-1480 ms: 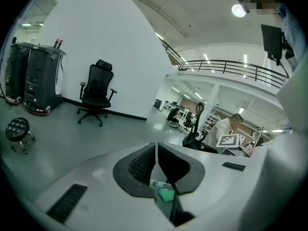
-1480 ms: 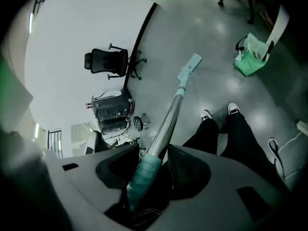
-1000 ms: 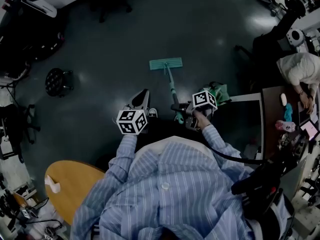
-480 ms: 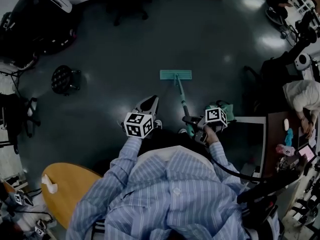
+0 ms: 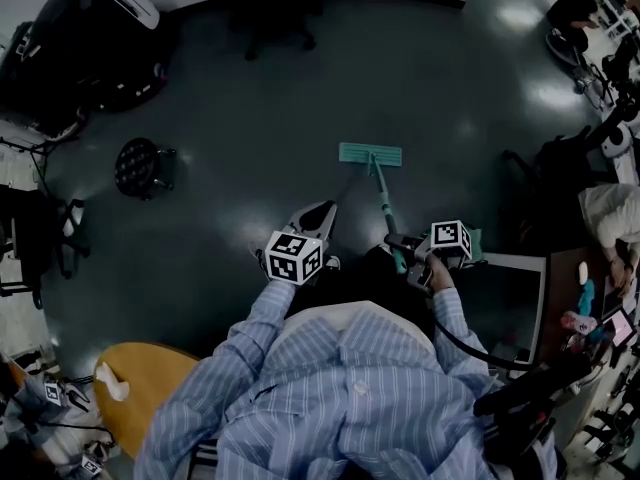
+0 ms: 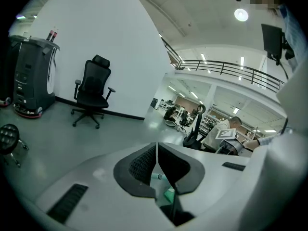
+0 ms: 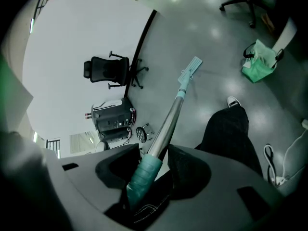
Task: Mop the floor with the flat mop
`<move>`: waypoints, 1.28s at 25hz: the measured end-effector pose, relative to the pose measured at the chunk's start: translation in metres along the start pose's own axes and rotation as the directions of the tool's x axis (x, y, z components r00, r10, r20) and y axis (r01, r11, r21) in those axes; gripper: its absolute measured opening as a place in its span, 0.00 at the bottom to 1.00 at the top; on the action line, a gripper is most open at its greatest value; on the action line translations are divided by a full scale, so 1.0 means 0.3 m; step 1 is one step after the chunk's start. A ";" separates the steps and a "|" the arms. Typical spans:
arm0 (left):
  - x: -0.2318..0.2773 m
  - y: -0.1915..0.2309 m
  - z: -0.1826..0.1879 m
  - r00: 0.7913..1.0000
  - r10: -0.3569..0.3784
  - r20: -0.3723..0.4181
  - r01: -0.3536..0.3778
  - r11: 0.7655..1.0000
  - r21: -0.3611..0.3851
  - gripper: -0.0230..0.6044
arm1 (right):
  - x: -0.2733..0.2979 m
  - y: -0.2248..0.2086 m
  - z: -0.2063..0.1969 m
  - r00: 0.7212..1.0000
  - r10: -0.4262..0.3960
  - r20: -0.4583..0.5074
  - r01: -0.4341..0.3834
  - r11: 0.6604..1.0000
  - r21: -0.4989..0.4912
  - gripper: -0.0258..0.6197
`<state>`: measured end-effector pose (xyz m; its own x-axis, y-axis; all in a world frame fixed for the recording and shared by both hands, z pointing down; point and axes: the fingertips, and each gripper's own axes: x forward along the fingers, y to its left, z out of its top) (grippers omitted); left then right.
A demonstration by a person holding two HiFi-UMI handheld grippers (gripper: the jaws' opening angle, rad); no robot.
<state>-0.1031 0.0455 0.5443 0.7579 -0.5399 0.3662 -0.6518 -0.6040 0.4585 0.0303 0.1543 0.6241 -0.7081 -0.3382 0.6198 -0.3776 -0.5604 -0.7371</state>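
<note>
Got the flat mop (image 5: 370, 155) by its teal grip, clamped in the right tongs (image 5: 402, 256), with the pad down flat on the floor (image 5: 250, 118) just ahead of the feet. Carrying the left tongs (image 5: 318, 213) pinched together on nothing, near the pole but not touching it. Bit risky pushing one-handed like that: could easily let the round pole twist or slip in the clamp, tip the pad onto an edge, skip patches. Also worth watching the stool (image 5: 137, 165) off left.

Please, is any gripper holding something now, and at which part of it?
The right gripper holds the flat mop by the teal grip of its handle, one jaw on each side. The left gripper is shut and holds nothing.
</note>
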 end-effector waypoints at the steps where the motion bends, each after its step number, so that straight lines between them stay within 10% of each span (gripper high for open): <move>1: 0.005 0.007 0.004 1.000 0.000 -0.001 0.000 1.000 0.003 0.06 | 0.009 0.011 0.017 1.000 -0.003 -0.007 0.003 1.000 -0.005 0.33; 14: 0.303 0.138 0.151 0.998 0.063 -0.022 -0.064 0.998 -0.017 0.06 | 0.064 0.178 0.557 0.999 -0.019 -0.046 0.016 0.997 -0.069 0.33; 32: 0.975 0.280 0.521 0.988 0.148 -0.038 -0.149 0.988 -0.028 0.06 | 0.185 0.551 1.698 0.993 -0.004 -0.122 -0.012 0.991 -0.136 0.33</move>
<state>0.0598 -0.2547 0.5634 0.6535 -0.6010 0.4602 -0.7566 -0.5004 0.4210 0.2327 -0.3421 0.6737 -0.7739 -0.2410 0.5856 -0.4464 -0.4484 -0.7744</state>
